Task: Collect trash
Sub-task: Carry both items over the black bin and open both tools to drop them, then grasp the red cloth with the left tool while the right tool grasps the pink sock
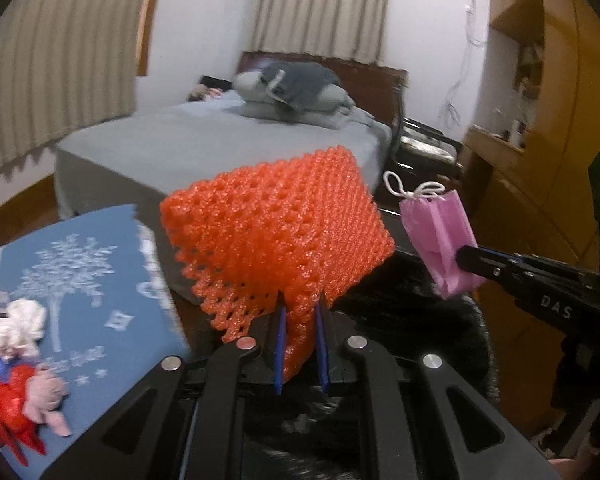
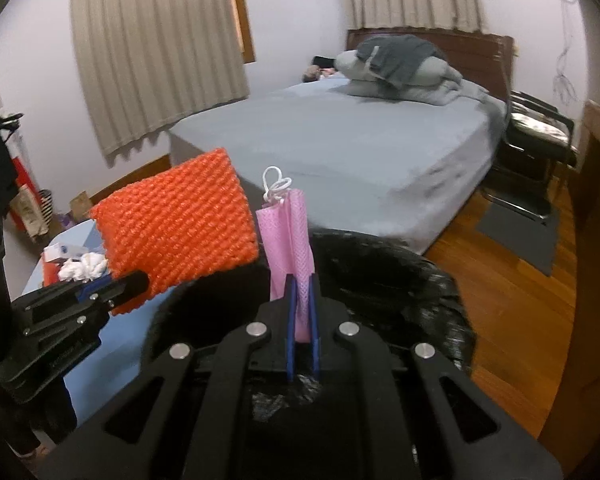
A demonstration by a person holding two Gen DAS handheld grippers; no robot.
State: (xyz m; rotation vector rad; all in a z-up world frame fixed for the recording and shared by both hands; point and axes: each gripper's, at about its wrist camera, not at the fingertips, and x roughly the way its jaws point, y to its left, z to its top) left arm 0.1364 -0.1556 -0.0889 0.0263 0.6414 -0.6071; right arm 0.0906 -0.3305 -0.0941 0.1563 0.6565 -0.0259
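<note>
My left gripper (image 1: 300,312) is shut on an orange foam net sleeve (image 1: 276,236), held up in the air. It also shows in the right wrist view (image 2: 176,232), with the left gripper (image 2: 140,280) at its lower edge. My right gripper (image 2: 302,284) is shut on a folded pink face mask (image 2: 290,236) with white ear loops. The mask (image 1: 440,240) and the right gripper (image 1: 466,258) show at the right in the left wrist view. Both items hang above a black trash bag (image 2: 380,264) open below the grippers.
A blue tablecloth (image 1: 88,288) at the left holds crumpled white tissue (image 1: 16,328) and red and pink scraps (image 1: 40,400). A grey bed (image 2: 360,148) stands behind. A chair (image 2: 536,140) and wooden floor (image 2: 500,292) are to the right, wooden cabinets (image 1: 540,120) beyond.
</note>
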